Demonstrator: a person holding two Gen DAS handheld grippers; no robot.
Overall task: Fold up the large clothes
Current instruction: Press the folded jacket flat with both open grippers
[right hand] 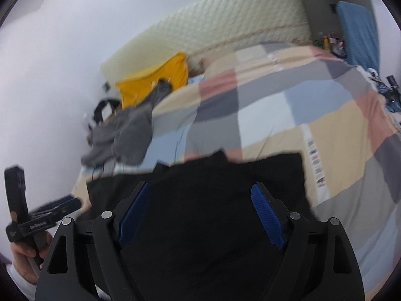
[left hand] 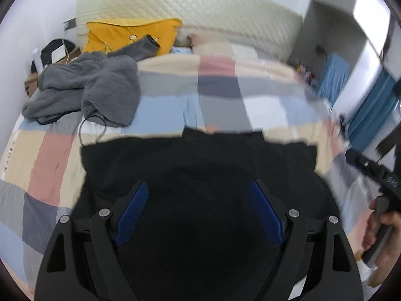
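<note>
A large black garment (left hand: 200, 165) lies spread flat on the checked bedcover (left hand: 50, 160), its far edge roughly straight. My left gripper (left hand: 199, 188) is open above the garment's near part, blue pads wide apart, holding nothing. My right gripper (right hand: 200, 190) is also open over the same black garment (right hand: 225, 175), empty. The right gripper's body shows at the right edge of the left wrist view (left hand: 376, 173), hand on its handle. The left gripper's body shows at the lower left of the right wrist view (right hand: 37, 215). Both views are motion-blurred.
A crumpled grey fleece garment (left hand: 85, 85) lies on the bed's far left, with a thin black cord (left hand: 87, 128) beside it. A yellow cushion (left hand: 130, 35) leans on the quilted headboard (left hand: 190, 7). Blue cloth (left hand: 333, 77) hangs at the right, by the bed's edge.
</note>
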